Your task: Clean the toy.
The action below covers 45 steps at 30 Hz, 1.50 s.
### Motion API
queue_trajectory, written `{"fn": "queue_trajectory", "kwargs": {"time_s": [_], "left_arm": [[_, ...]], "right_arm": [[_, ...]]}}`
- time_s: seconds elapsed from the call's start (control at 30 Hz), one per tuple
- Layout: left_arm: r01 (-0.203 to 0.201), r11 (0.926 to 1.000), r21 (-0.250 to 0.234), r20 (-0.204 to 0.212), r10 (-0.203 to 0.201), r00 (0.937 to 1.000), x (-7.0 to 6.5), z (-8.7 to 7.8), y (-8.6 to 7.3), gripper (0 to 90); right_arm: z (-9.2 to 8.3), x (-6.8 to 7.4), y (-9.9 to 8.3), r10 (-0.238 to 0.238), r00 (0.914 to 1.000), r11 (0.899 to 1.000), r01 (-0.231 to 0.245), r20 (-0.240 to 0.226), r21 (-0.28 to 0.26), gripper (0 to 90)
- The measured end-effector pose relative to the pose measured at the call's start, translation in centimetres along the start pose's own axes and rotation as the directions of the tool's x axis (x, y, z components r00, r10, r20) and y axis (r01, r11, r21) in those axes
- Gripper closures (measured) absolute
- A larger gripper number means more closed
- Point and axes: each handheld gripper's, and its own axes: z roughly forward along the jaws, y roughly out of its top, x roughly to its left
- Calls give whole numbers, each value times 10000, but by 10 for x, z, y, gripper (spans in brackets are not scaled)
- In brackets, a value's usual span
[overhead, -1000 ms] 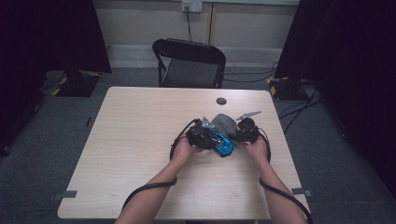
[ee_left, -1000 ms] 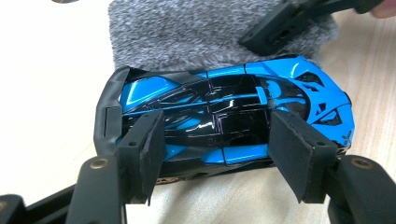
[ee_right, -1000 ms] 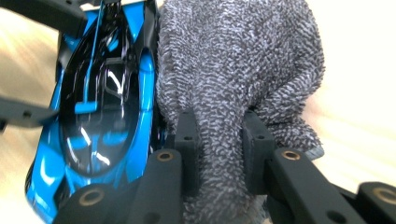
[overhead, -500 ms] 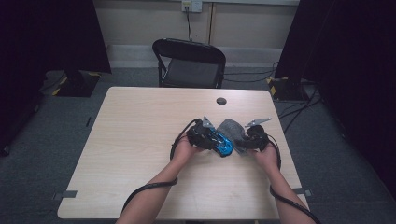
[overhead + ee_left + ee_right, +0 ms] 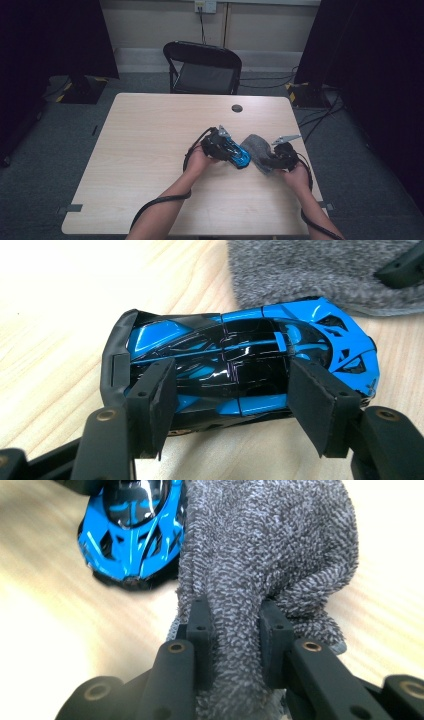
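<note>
A blue and black toy car (image 5: pixel 240 157) stands on the wooden table (image 5: pixel 150 150). My left gripper (image 5: pixel 229 149) is shut on it, and its black pads (image 5: pixel 150 405) sit against the car (image 5: pixel 240 350) along its near side. My right gripper (image 5: pixel 268 162) is shut on a bunched grey fuzzy cloth (image 5: pixel 254 145) just right of the car's nose. In the right gripper view the cloth (image 5: pixel 270 545) rises between the jaws of that gripper (image 5: pixel 235 630), and the car's front (image 5: pixel 132 535) lies at the upper left. The cloth's edge (image 5: pixel 320 270) lies beside the car.
A small dark round disc (image 5: pixel 237 108) lies near the table's far edge. A black folding chair (image 5: pixel 202 67) stands behind the table. Cables trail from both grippers across the front of the table.
My right gripper has drawn the cloth to the right, off the top of the car and onto the table beside it. The left gripper and the car have stayed put.
</note>
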Motion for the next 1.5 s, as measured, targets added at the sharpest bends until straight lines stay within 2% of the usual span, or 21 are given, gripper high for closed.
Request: {"fn": "queue_trajectory", "kwargs": {"time_s": [0.3, 0.63, 0.97, 1.2, 1.5], "left_arm": [[-48, 10000, 64, -9, 48, 10000, 0, 0, 1, 369], [-38, 9999, 97, -43, 38, 10000, 0, 0, 1, 369], [45, 10000, 60, -99, -44, 9999, -2, 0, 1, 370], [50, 10000, 60, -82, -50, 10000, -1, 0, 1, 370], [60, 10000, 43, -77, -60, 10000, -2, 0, 0, 370]], "right_arm": [[-13, -1, -14, 10, 10000, 10000, -10, -44, 90, 723], [-32, -7, -23, 320, 9994, 9995, -320, 128, 55, 720], [-56, -17, -13, 731, 9958, 9960, -701, 551, -555, 719], [-47, -26, 7, 1049, 9918, 9909, -980, 726, -925, 718], [-11, -26, 42, 632, 9950, 9958, -577, 775, -707, 718]]}}
